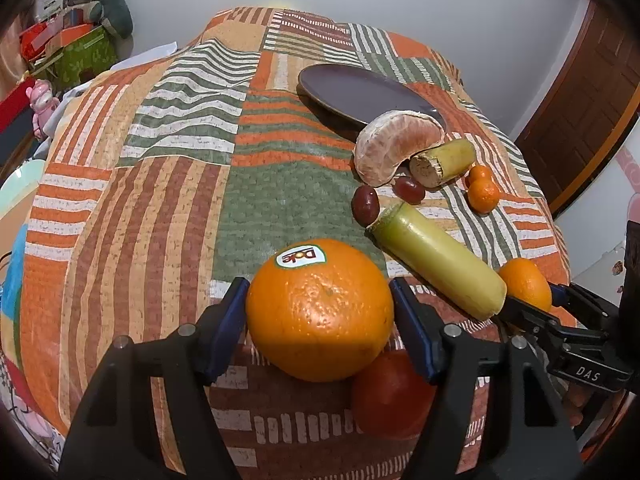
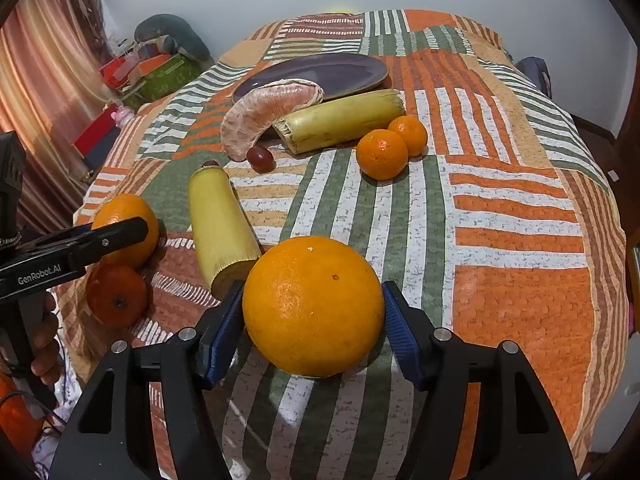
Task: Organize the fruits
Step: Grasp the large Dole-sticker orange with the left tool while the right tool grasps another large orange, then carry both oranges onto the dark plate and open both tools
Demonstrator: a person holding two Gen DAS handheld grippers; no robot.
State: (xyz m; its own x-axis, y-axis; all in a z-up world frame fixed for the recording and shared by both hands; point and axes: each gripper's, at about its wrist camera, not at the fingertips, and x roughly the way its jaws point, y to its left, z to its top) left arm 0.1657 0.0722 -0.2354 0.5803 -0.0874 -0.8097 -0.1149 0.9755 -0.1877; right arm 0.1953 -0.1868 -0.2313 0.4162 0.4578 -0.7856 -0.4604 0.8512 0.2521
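My left gripper (image 1: 318,292) is shut on a large orange (image 1: 320,312) with a Dole sticker, its blue pads on both sides, the fruit resting on the patchwork bedspread (image 1: 160,200). My right gripper (image 2: 312,292) is shut on a second large orange (image 2: 314,304) in the same way. A reddish tangerine (image 1: 392,396) lies just below the left orange. Beyond lie two yellow-green cane pieces (image 2: 220,220) (image 2: 344,120), a peeled citrus segment (image 2: 264,112), a red grape (image 2: 261,159) and two small tangerines (image 2: 382,154). A dark purple plate (image 2: 340,72) sits behind them.
The bed fills both views. Boxes and a green cushion (image 2: 176,36) stand off its far left edge beside a curtain (image 2: 48,80). A wooden door (image 1: 592,100) is at the right. A hand (image 2: 44,344) holds the left gripper's handle.
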